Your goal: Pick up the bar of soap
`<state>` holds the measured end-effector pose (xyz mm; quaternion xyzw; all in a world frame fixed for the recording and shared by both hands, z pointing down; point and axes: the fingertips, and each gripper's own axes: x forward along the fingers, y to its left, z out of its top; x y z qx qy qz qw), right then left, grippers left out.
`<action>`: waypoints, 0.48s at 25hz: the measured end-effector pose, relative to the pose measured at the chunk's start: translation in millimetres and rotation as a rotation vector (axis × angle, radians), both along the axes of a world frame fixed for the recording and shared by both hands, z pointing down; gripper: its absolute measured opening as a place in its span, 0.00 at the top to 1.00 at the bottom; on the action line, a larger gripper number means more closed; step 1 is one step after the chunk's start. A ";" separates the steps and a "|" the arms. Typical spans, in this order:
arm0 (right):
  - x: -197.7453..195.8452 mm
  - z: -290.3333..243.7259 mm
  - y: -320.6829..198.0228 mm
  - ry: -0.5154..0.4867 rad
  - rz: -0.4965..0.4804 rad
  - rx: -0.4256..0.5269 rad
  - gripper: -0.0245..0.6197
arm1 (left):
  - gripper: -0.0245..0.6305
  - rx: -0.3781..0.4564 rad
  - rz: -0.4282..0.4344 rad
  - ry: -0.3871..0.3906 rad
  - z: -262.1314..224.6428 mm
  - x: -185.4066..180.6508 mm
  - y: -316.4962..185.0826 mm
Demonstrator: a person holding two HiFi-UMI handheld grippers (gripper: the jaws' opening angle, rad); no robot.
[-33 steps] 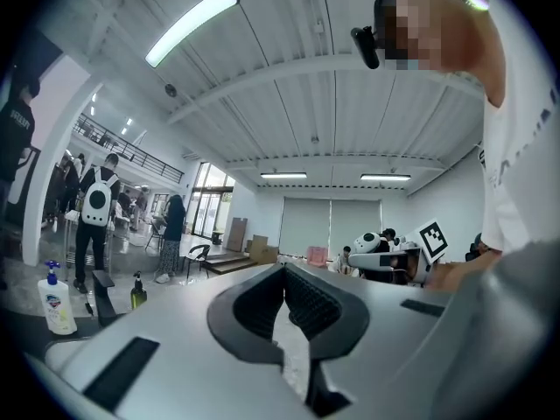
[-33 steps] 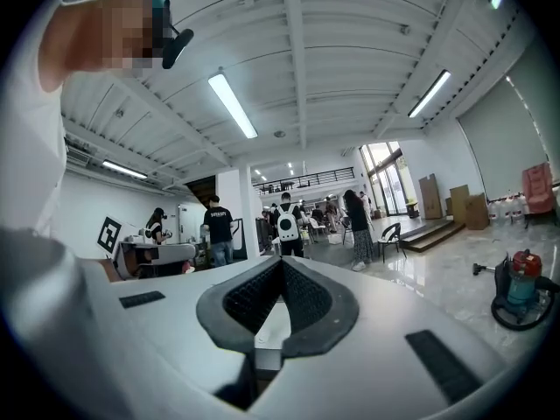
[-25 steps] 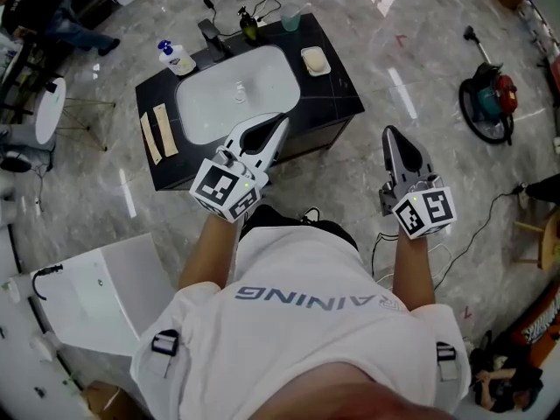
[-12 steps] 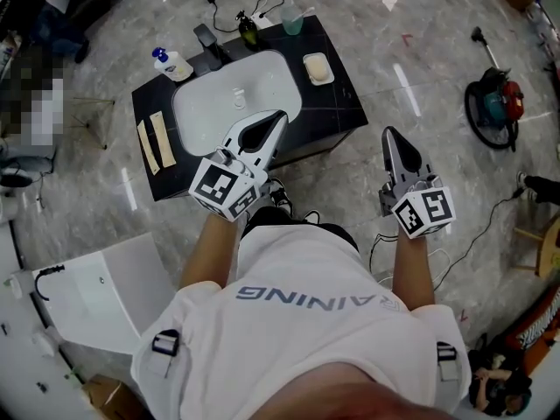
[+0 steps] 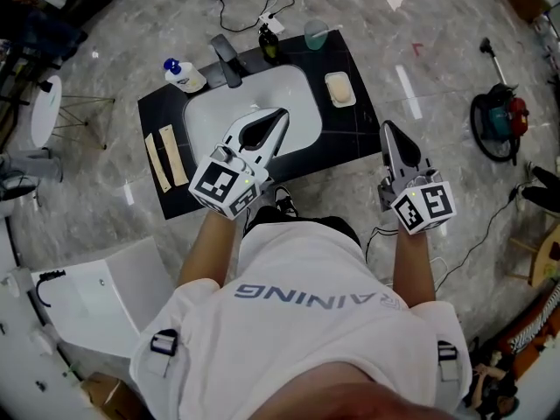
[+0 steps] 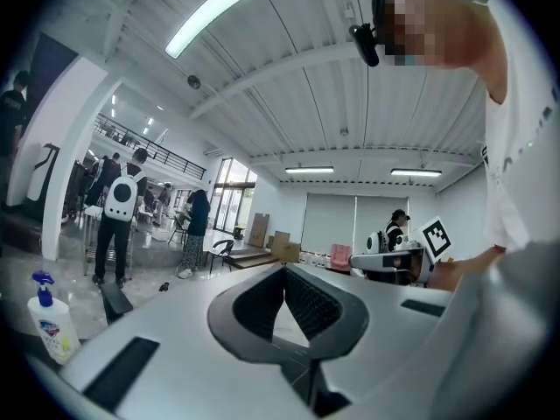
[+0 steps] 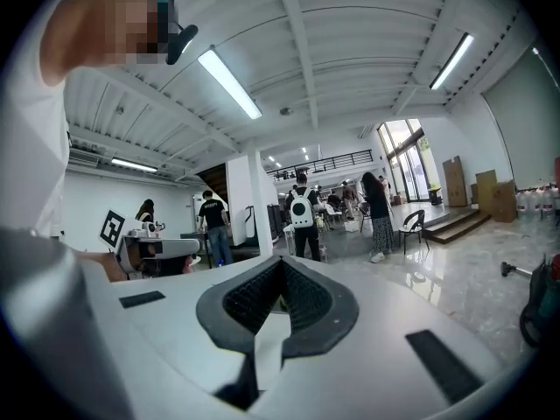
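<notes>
The bar of soap (image 5: pixel 339 87) is pale yellow and lies in a white dish at the right end of the black counter (image 5: pixel 353 135). My left gripper (image 5: pixel 280 112) hovers over the white basin (image 5: pixel 296 94), shut with nothing in it; its shut jaws (image 6: pixel 284 271) point level into the hall. My right gripper (image 5: pixel 386 127) is off the counter's right front corner, a little nearer than the soap, also shut and holding nothing. From the right gripper view its tips (image 7: pixel 282 261) face the hall, and the soap is out of sight there.
On the counter stand a faucet (image 5: pixel 226 59), a pump bottle (image 5: pixel 184 75), a dark bottle (image 5: pixel 268 40), a green cup (image 5: pixel 316 33) and two wooden strips (image 5: pixel 166 157). A vacuum cleaner (image 5: pixel 499 116) sits on the floor at right. A white cabinet (image 5: pixel 96 296) stands at lower left.
The counter has slid toward me and to the right in the head view, so both grippers are now closer to it. Both grippers stay shut.
</notes>
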<state>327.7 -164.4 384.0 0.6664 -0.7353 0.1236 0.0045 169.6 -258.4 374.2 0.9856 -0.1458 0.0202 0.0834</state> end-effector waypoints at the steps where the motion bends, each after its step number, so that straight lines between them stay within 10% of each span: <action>1: -0.8 0.4 -7.1 0.004 0.002 -0.004 0.95 | 0.95 -0.001 0.001 0.000 1.3 -0.8 -6.9; 12: 8.3 26.8 -71.2 -0.030 -0.066 -0.055 0.95 | 0.95 -0.033 -0.104 -0.040 15.8 -11.1 -52.1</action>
